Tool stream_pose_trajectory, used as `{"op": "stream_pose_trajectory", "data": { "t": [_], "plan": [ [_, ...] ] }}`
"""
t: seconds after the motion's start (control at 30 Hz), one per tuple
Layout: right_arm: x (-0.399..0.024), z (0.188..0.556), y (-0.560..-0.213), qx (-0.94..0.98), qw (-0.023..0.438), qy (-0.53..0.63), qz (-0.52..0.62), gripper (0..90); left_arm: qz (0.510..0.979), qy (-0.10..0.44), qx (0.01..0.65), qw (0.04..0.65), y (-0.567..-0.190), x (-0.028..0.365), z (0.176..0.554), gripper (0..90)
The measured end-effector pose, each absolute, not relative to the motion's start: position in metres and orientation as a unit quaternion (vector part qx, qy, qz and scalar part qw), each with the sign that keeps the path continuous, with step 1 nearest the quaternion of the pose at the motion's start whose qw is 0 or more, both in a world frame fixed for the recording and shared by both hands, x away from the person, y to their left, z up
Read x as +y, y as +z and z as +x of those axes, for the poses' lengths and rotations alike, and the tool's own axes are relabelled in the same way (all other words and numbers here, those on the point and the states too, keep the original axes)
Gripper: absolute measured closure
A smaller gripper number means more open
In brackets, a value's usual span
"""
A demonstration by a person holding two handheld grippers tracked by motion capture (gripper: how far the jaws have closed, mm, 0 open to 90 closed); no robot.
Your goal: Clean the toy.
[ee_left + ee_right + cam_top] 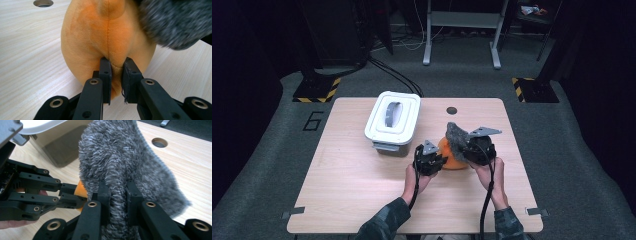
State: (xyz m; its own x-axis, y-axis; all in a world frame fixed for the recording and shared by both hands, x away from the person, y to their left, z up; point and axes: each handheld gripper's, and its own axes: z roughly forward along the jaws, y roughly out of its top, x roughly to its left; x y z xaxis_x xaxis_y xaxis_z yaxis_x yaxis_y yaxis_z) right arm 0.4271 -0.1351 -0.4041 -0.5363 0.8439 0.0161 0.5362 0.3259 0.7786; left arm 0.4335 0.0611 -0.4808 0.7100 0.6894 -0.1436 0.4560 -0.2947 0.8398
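An orange plush toy (452, 156) rests on the wooden table (352, 185) between my two grippers. My left gripper (431, 161) is shut on a fold of its orange fabric (110, 37); the pads (106, 71) pinch the seam. My right gripper (474, 150) is shut on a fuzzy grey cloth piece (120, 160), which stands up above the orange plush (80, 188). That grey piece (456, 135) rises over the toy's right side. In the left gripper view the grey piece (175, 22) hangs blurred at the upper right. The left gripper's black linkage (37, 192) is at the left of the right gripper view.
A white lidded box (393, 120) with a grey handle stands on the table behind and left of the toy. A round cable hole (452, 110) sits near the far edge. Bare wood extends to the left and front.
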Motion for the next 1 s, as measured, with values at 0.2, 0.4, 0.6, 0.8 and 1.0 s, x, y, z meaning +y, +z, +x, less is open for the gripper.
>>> {"op": "stream_pose_trajectory", "data": {
  "t": [0.2,0.4,0.6,0.8,1.0],
  "plan": [
    [-0.138,0.433,-0.412,0.79,0.204,0.374,0.44,77.8,0.795,0.122,0.36,0.473,-0.481,0.061,0.434,79.5],
    [-0.151,0.435,-0.417,0.78,0.217,0.356,0.467,77.8,0.796,0.12,0.361,0.472,-0.482,0.062,0.435,79.5],
    [-0.172,0.441,-0.435,0.77,0.201,0.345,0.498,77.7,0.797,0.119,0.358,0.471,-0.483,0.061,0.434,79.5],
    [-0.181,0.444,-0.444,0.763,0.189,0.337,0.518,77.7,0.798,0.12,0.358,0.471,-0.483,0.062,0.435,79.5],
    [-0.189,0.449,-0.458,0.761,0.18,0.324,0.532,77.8,0.797,0.12,0.358,0.471,-0.483,0.061,0.435,79.5]
  ]
}}
